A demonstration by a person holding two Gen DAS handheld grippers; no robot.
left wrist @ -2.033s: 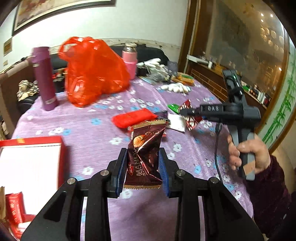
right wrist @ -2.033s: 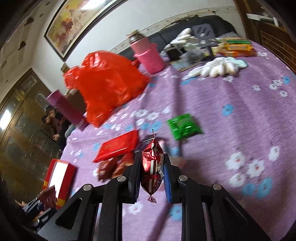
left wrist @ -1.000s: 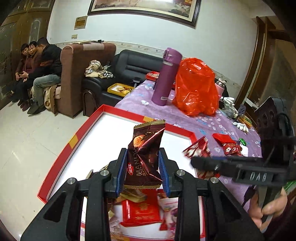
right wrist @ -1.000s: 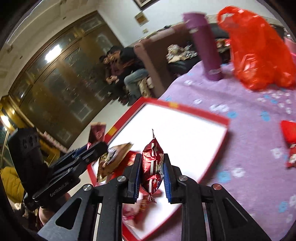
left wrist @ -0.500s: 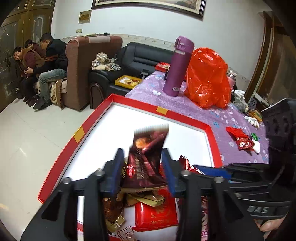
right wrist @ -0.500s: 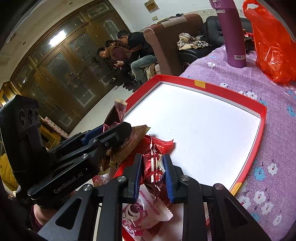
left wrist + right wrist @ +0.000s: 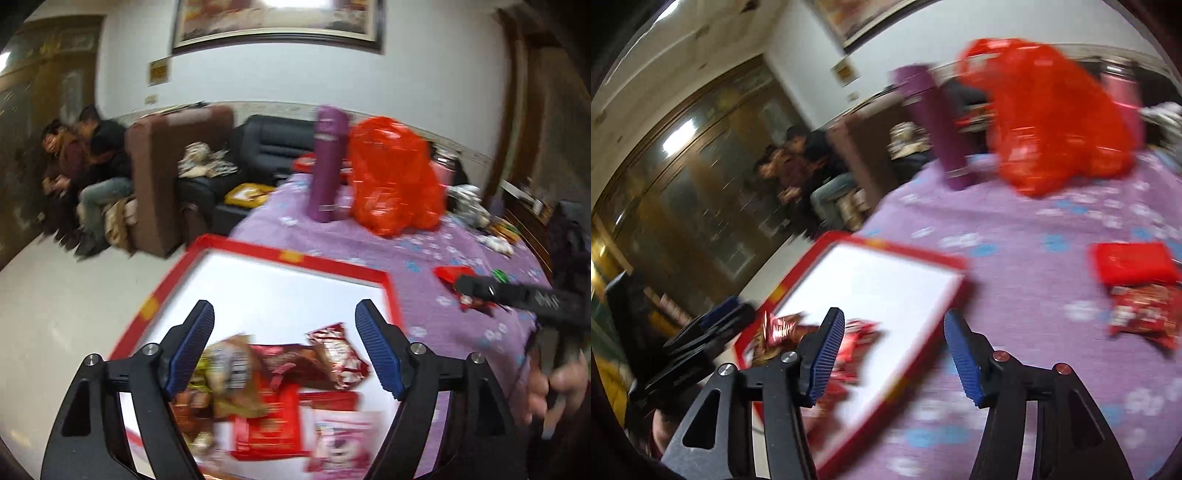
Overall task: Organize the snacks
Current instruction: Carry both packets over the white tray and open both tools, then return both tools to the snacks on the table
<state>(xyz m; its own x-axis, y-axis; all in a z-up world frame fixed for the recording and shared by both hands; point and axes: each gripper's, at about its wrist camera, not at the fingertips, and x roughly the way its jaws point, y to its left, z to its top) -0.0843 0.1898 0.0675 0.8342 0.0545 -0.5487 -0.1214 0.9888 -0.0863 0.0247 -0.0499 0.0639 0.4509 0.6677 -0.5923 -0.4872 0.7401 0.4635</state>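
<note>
With snack packets (image 7: 295, 376) lying gathered in the red tray (image 7: 332, 264), left claw (image 7: 284, 352) and right claw (image 7: 894, 356) are gaping released, carrying nothing

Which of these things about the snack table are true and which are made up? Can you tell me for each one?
1. Both tools are open and hold nothing. True: the left tool and the right tool are spread wide.
2. The red box has no snacks in it. False: a pile of snack packets lies at its near end.
3. The purple bottle stands upright on the purple tablecloth. True.
4. The orange-red plastic bag sits inside the red box. False: it sits on the tablecloth beside the bottle.
5. Some red snack packs lie outside the box. True.
</note>
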